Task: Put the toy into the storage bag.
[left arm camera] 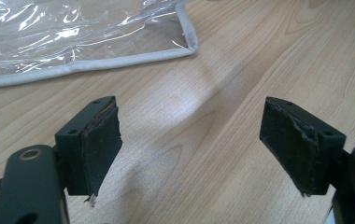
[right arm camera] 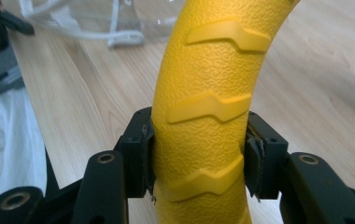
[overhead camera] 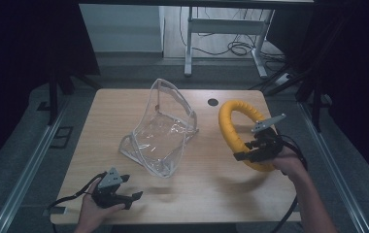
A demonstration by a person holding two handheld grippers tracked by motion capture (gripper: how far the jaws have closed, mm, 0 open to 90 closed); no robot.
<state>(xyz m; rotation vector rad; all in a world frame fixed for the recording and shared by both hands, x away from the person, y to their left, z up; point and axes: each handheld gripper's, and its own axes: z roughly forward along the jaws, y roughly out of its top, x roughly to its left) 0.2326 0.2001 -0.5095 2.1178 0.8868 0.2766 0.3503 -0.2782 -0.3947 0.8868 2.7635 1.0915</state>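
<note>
A yellow textured ring (overhead camera: 232,127) stands on edge at the right of the wooden table (overhead camera: 124,111). My right gripper (overhead camera: 248,154) is shut on the ring's near part; in the right gripper view the jaws press both sides of the ring (right arm camera: 208,93). A clear plastic pouch (overhead camera: 159,132) with white trim stands open in the middle of the table. My left gripper (overhead camera: 133,200) is open near the front left edge, with nothing between its pads (left arm camera: 100,149). The pouch's trimmed corner (left arm camera: 185,46) lies ahead of it.
A dark round grommet hole (overhead camera: 213,102) sits at the table's far edge. Beyond the table stand white desk legs (overhead camera: 189,43) with cables on the floor. Dark curtains flank both sides.
</note>
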